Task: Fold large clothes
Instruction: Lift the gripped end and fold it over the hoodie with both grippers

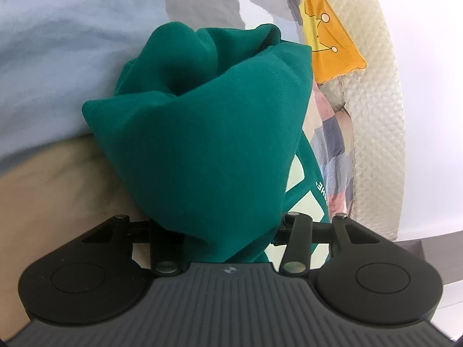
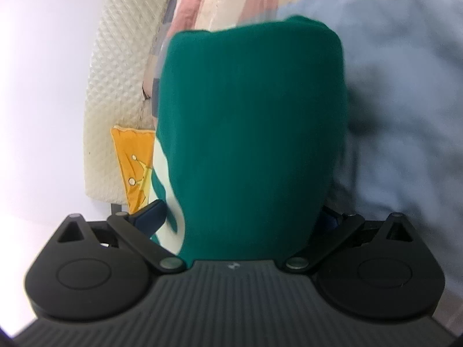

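Your left gripper (image 1: 228, 225) has a bunch of the green garment (image 1: 208, 144) between its fingers, but the cloth covers the fingertips, so I cannot tell if they press on it. Your right gripper (image 2: 246, 217) has the same green garment (image 2: 249, 138) bunched between its wide spread fingers, and one blue finger (image 2: 152, 212) shows at the left of the cloth; whether it pinches, I cannot tell. The garment rises in front of both cameras, above a pale blue sheet (image 1: 72, 43). Beside it lie a patterned quilt (image 2: 208, 3), an orange cloth (image 1: 332, 49) and a cream textured cover (image 1: 376, 115).
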{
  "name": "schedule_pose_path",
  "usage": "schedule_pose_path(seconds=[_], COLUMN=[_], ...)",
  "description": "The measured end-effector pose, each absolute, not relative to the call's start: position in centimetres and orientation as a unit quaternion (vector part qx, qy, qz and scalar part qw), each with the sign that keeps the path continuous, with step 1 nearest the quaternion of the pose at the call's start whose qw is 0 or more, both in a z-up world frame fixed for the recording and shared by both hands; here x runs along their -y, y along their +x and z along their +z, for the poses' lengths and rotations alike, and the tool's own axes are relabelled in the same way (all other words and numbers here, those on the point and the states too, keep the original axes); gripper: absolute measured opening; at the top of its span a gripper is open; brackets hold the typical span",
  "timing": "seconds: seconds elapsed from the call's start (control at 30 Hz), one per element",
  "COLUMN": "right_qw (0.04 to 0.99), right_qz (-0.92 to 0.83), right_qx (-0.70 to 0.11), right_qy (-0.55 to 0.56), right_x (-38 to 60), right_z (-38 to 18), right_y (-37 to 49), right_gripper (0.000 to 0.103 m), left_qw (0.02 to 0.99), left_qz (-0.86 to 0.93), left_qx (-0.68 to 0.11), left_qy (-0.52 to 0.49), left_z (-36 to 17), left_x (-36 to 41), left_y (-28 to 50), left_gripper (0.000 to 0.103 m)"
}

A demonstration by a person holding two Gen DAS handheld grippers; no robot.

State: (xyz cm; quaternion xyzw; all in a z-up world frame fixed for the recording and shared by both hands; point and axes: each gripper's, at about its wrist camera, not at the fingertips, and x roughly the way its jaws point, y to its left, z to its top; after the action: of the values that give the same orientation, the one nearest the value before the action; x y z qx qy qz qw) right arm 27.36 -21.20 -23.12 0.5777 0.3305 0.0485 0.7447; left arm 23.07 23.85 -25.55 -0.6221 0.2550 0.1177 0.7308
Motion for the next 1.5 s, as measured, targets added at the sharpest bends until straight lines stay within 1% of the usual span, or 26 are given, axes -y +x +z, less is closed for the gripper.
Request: schedule_pose_path(seconds=[0.03,0.1,0.2,0.3,0.5,0.63,0.67,0.7,0.73,0.77,0.8,0.83,0.87,0.93,0.97,1.03,1.13,1.23,1.33,1.5], right_qw=[0.745,0.742,0.739,0.737,0.733,0.738,0.739,0.742,0.743,0.742,0.742,0.743,0.745,0.747,0.752,0.769,0.776,0.780,0.787,0.788], right_qz=[0.048,0.047,0.048,0.049,0.034,0.036,0.040,0.045,0.050,0.055,0.060,0.064,0.068,0.077,0.083,0.095,0.119,0.140,0.162,0.183], right_qx=[-0.330,-0.327,-0.325,-0.325,-0.316,-0.319,-0.320,-0.321,-0.321,-0.321,-0.321,-0.319,-0.319,-0.312,-0.309,-0.302,-0.290,-0.288,-0.285,-0.280], right_qy=[0.577,0.583,0.588,0.591,0.601,0.594,0.591,0.588,0.585,0.585,0.586,0.584,0.581,0.581,0.577,0.556,0.547,0.538,0.523,0.517], right_x=[21.3,21.5,21.4,21.8,22.8,22.6,22.5,22.4,22.3,22.3,22.3,22.4,22.4,22.5,22.5,22.6,23.2,24.0,24.8,26.9], right_z=[-23.2,-23.4,-23.5,-23.6,-23.2,-23.4,-23.2,-23.2,-23.1,-23.1,-23.2,-23.1,-22.8,-22.2,-21.7,-20.3,-18.5,-16.7,-14.5,-10.7], right_y=[27.7,28.2,28.5,28.5,27.2,27.3,27.1,27.3,27.3,27.5,27.7,27.7,27.7,27.5,27.4,27.2,26.6,25.9,25.0,23.8], right_gripper=[0.103,0.103,0.103,0.103,0.103,0.103,0.103,0.103,0.103,0.103,0.094,0.086,0.073,0.054,0.051,0.037,0.032,0.030,0.029,0.029], left_qw=[0.728,0.718,0.700,0.691,0.679,0.663,0.667,0.674,0.686,0.694,0.704,0.711,0.718,0.747,0.759,0.775,0.793,0.800,0.805,0.811], left_qz=[0.115,0.110,0.109,0.110,0.120,0.123,0.124,0.127,0.130,0.130,0.129,0.125,0.123,0.117,0.113,0.105,0.092,0.078,0.063,0.033], left_qx=[-0.256,-0.259,-0.258,-0.250,-0.237,-0.226,-0.228,-0.234,-0.237,-0.237,-0.237,-0.237,-0.238,-0.243,-0.241,-0.236,-0.234,-0.226,-0.221,-0.223], left_qy=[-0.625,-0.637,-0.657,-0.669,-0.684,-0.704,-0.698,-0.689,-0.675,-0.667,-0.657,-0.650,-0.642,-0.608,-0.594,-0.576,-0.555,-0.551,-0.546,-0.540], left_z=[-25.7,-26.6,-27.2,-27.4,-27.8,-28.7,-28.6,-28.4,-28.1,-27.9,-27.6,-27.2,-26.8,-25.3,-24.6,-23.4,-21.6,-20.3,-18.2,-14.4], left_x=[-24.1,-24.9,-25.5,-25.9,-26.4,-27.2,-27.2,-27.3,-27.2,-27.2,-27.1,-27.2,-27.1,-26.9,-26.6,-26.3,-26.0,-25.8,-25.5,-24.5], left_y=[23.1,21.5,21.0,20.1,20.4,21.5,21.9,22.3,22.6,22.4,22.5,22.6,22.6,22.4,22.0,21.6,20.6,19.4,18.3,19.9], left_gripper=[0.058,0.069,0.077,0.081,0.085,0.084,0.081,0.072,0.068,0.061,0.055,0.052,0.046,0.042,0.040,0.038,0.037,0.036,0.036,0.036])
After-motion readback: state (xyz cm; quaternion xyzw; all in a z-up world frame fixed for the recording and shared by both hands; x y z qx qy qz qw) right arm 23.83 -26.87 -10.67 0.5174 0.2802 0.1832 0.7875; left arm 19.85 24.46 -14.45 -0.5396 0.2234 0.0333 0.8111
